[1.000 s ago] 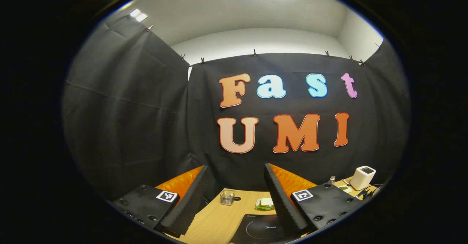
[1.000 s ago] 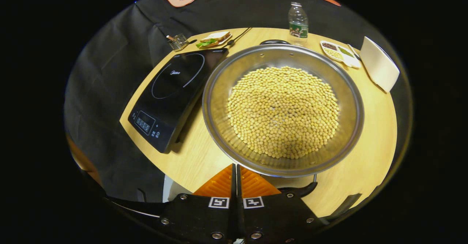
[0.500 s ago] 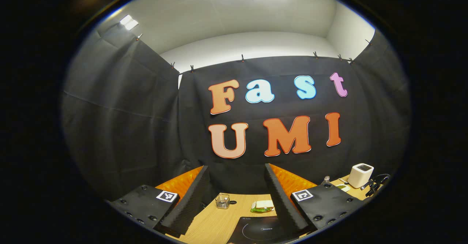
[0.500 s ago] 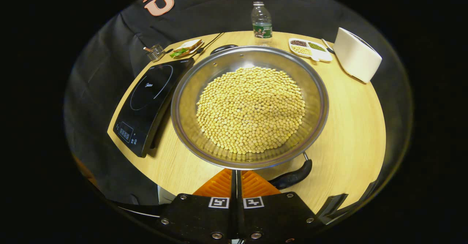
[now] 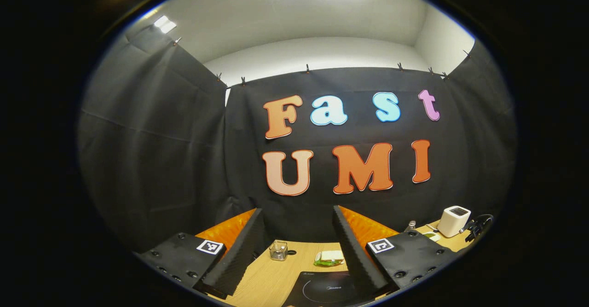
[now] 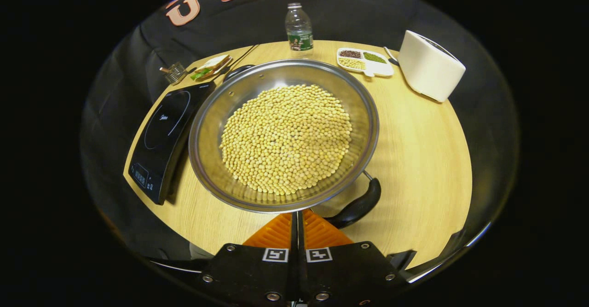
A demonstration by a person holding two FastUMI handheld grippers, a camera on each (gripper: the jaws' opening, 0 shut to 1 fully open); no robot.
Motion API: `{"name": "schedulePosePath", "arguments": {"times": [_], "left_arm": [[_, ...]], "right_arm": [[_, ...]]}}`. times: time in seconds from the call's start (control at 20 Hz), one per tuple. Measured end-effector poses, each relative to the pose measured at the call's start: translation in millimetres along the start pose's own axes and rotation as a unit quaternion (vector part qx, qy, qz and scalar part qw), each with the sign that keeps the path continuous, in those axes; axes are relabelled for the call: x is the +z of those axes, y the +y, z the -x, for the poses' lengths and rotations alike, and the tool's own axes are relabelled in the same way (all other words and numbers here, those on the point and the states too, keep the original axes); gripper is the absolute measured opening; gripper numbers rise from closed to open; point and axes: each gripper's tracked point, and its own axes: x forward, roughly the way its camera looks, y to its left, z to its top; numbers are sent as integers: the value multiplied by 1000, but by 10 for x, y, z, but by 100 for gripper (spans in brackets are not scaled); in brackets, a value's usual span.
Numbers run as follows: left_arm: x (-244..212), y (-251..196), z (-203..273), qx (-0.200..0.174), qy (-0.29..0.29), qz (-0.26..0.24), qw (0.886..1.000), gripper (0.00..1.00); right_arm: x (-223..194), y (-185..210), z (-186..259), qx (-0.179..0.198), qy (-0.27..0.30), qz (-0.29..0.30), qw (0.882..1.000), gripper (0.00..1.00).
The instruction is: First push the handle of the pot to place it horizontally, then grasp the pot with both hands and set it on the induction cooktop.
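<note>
A wide steel pot (image 6: 366,123) heaped with yellow beans stands on the round wooden table (image 6: 423,159). Its near black handle (image 6: 356,205) juts from the rim toward the lower right, and a far handle (image 6: 237,70) shows at the back left. The black induction cooktop (image 6: 161,132) lies just left of the pot. My right gripper (image 6: 297,215) is shut on nothing, its tips just below the pot's near rim and left of the near handle. My left gripper (image 5: 297,210) stands open, raised and facing the booth wall, with the cooktop (image 5: 329,291) low between its fingers.
Behind the pot are a water bottle (image 6: 299,28), a divided white dish (image 6: 365,60), a white box appliance (image 6: 430,65), a sandwich (image 6: 209,66) and a small glass holder (image 6: 175,72). The table edge curves close to my right gripper.
The right gripper has swung to the right and backed off slightly, so the pot sits further left and the near handle shows fully. The left gripper has hardly moved.
</note>
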Motion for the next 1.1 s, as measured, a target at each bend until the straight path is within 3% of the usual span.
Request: {"name": "schedulePosePath", "arguments": {"times": [0.6, 1.1], "left_arm": [[-14, 158, 46, 19, -6, -4, 1000, 99], [-42, 257, 101, 31, -7, -4, 999, 99]], "right_arm": [[269, -445, -149, -31, 1, -39, 999, 0], [723, -799, -173, -52, -36, -81, 995, 0]]}}
